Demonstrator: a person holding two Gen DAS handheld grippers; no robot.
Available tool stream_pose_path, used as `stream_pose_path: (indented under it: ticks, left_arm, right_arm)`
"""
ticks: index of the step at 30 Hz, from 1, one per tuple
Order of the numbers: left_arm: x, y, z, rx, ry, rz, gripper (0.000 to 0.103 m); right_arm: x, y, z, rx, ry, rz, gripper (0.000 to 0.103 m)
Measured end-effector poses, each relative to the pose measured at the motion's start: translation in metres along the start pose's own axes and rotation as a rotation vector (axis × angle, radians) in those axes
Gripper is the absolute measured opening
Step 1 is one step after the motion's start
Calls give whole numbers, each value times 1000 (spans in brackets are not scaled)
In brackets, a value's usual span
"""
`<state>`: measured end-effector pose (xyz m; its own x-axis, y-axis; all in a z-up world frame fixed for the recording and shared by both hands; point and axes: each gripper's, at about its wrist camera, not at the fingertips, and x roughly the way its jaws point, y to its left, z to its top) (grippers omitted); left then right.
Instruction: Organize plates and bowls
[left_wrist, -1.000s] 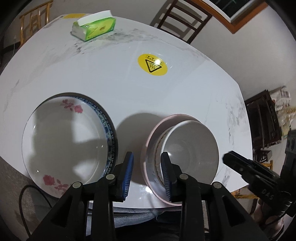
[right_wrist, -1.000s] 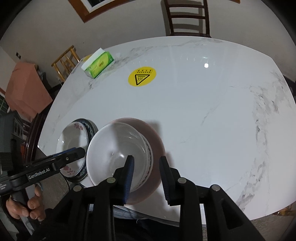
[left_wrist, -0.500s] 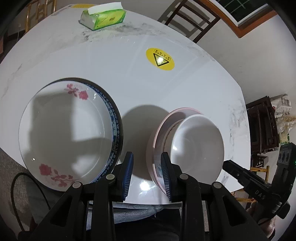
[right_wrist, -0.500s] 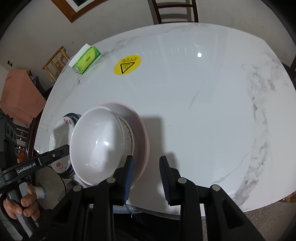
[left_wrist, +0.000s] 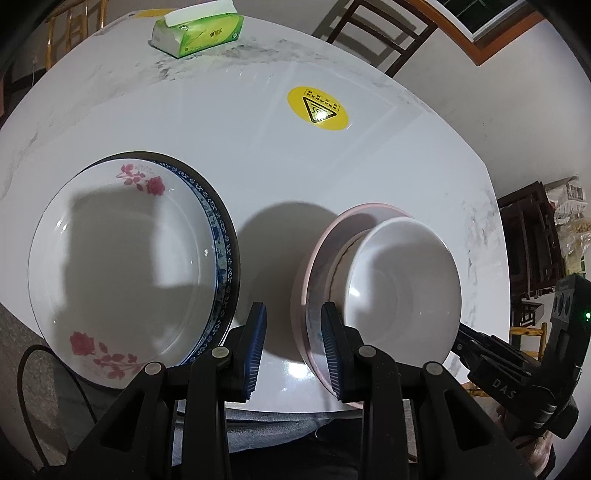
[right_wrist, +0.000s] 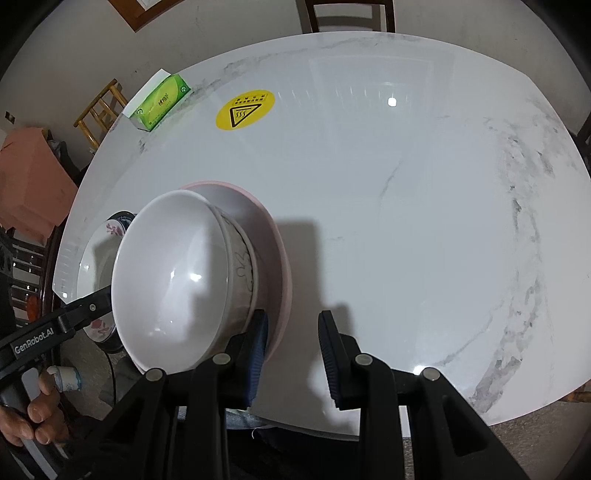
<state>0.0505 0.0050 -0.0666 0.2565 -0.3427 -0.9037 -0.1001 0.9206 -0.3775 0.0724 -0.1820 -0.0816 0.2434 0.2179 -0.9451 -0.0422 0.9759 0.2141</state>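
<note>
**Both sets of jaws beside the bowl stack, gripping nothing**

My left gripper (left_wrist: 291, 341) points steeply down at the near edge of the white marbled surface (left_wrist: 258, 155). Its jaws stand apart with only bare surface between them; the right pad sits in front of the pink plate (left_wrist: 306, 295), but I cannot tell whether it touches the rim. Nothing is pinched.

My right gripper (right_wrist: 291, 347) also points down, on the other side of that same stack. Its jaws are likewise spread a little with bare surface in the gap, and the left pad overlaps the edge of the pink plate in that view; whether they touch I cannot tell.

The pink plate carries two nested bowls: a white bowl (left_wrist: 402, 288) on top, seated in a patterned bowl (right_wrist: 242, 266) with line drawings on its wall. To the left of the stack, apart from it, lies a rose-painted plate (left_wrist: 122, 258) resting on a blue-rimmed plate (left_wrist: 221, 236), both near the surface's edge.

Farther back, a round yellow warning sticker (left_wrist: 318, 109) lies on the surface, and a green tissue pack (left_wrist: 197, 31) sits near the far edge. A hand (right_wrist: 27, 417) holding the left gripper's handle shows low in the right wrist view.
</note>
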Motion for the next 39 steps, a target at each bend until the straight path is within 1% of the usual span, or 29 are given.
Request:
stream_pose_path:
  ticks: [2,5,8,12,14,17,20,22,24,26,29,31,39]
  left_arm:
    - [1,0,0,3,-2,1,26]
    - [0,4,-1,-21,16,-23,26]
    - [-2,7,-3,-19,7,-4,26]
    - [5,7,-3,-14,22,6,26]
    - [12,4,-3,-7,43,10,24]
    - [18,2,-1,-9,43,28,23]
    - [21,1,1,-5,41,25,18]
    - [23,-4,1,17,38,33,10]
    - [24,-9,2,33,29,38,6]
    - [26,-12,4,33,28,36,7]
    - [28,-13,8,31,34,28,7]
    - [30,-15,12,41,46,32,7]
    - [28,-16,10,55,37,38,7]
  right_arm:
    - [2,0,0,0,3,-3,29]
    - [3,-3,1,8,7,10,29]
    - [4,-3,0,1,7,6,29]
    - [6,0,1,-11,3,-10,29]
    - [6,0,1,-12,4,-9,29]
    - [7,-1,2,-12,5,-12,29]
    - [8,1,4,-23,4,-30,29]
    - [10,1,7,-25,8,-35,29]
    - [9,-2,8,-25,12,-33,29]
    - [9,-4,11,-21,8,-40,29]
    - [10,-8,16,-2,30,-43,29]
    - [11,-8,20,-4,34,-50,29]
    - [11,-6,21,-36,24,-71,29]
